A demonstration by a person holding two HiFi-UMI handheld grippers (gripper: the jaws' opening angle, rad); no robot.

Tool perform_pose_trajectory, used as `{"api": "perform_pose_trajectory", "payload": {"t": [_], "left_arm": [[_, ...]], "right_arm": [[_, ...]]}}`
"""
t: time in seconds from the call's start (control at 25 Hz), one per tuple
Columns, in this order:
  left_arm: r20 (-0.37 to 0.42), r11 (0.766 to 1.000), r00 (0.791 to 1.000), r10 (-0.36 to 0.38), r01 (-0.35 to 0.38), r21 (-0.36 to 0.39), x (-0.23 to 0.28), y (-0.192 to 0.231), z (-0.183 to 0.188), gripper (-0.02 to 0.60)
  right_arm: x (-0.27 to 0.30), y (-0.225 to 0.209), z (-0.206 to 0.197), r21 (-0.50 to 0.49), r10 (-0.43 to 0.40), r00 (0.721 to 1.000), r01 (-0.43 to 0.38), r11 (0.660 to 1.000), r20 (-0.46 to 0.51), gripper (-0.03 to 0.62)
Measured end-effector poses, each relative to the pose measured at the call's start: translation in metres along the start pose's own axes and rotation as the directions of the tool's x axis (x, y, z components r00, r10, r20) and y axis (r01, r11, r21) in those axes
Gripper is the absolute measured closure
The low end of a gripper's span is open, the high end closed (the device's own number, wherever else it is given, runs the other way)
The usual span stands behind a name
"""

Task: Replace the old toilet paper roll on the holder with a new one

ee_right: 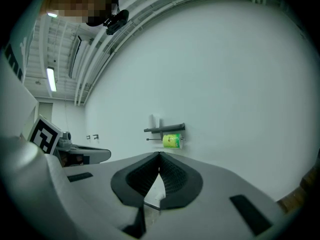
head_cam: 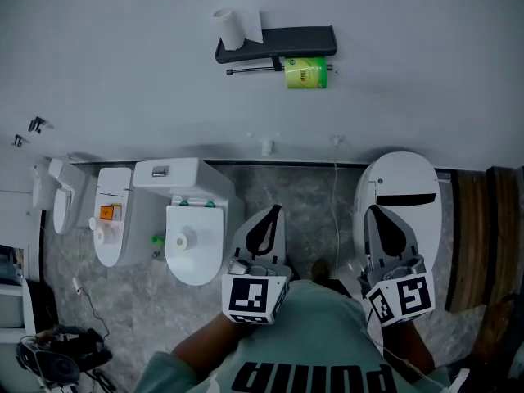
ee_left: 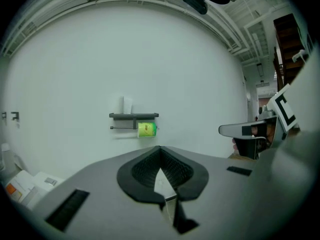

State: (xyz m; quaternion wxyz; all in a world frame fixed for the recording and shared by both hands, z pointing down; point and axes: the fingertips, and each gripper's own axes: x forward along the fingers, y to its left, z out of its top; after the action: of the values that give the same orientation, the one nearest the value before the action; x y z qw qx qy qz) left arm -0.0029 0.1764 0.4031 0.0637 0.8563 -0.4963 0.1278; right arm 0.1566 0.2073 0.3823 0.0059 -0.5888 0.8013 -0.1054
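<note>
Wall fittings
- Holder (head_cam: pixel 278 43): black shelf fixed to a plain white wall (head_cam: pixel 426 64), with a thin bar just under it; also seen far off in the left gripper view (ee_left: pixel 134 116) and the right gripper view (ee_right: pixel 165 129)
- Green roll (head_cam: pixel 305 72): threaded on the bar at its right end, just below the shelf; well apart from both grippers
- White roll (head_cam: pixel 229 28): stands upright on the left end of the shelf, with a loose sheet hanging beside it

Floor level
- Toilet (head_cam: pixel 192 219): white, against the wall, left of centre
- Rounded white fixture (head_cam: pixel 401 191): to the right, with a dark slot across it
- Grey marbled floor (head_cam: pixel 307 199) between them

Hand-held tools
- Left gripper (head_cam: pixel 276 211): jaws closed tip to tip, nothing between them, aimed towards the wall; tips (ee_left: pixel 160 148) sit below the holder in its own view
- Right gripper (head_cam: pixel 370 211): jaws closed, empty, held beside the left one; tips (ee_right: pixel 159 154) point at the wall under the holder
</note>
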Motion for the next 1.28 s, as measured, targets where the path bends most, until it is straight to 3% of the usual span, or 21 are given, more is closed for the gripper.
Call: {"api": "perform_pose_trajectory", "payload": {"t": [0.36, 0.8, 1.28], "left_arm": [[0.011, 1.000, 1.000, -0.015, 0.015, -0.001, -0.031, 0.009, -0.013, 0.574], [0.005, 0.996, 0.997, -0.078, 0.078, -0.051, -0.081, 0.055, -0.038, 0.574], [0.039, 0.986, 0.989, -0.144, 0.147, -0.073, -0.089, 0.068, -0.044, 0.574]], "right_arm": [[-0.019, 0.027, -0.004, -0.022, -0.021, 1.000, 0.021, 1.000, -0.002, 0.585], [-0.032, 0.116, -0.033, -0.049, -0.061, 0.996, 0.058, 0.997, -0.062, 0.588], [-0.035, 0.139, -0.041, -0.062, -0.133, 0.989, 0.129, 0.990, -0.064, 0.588]]}}
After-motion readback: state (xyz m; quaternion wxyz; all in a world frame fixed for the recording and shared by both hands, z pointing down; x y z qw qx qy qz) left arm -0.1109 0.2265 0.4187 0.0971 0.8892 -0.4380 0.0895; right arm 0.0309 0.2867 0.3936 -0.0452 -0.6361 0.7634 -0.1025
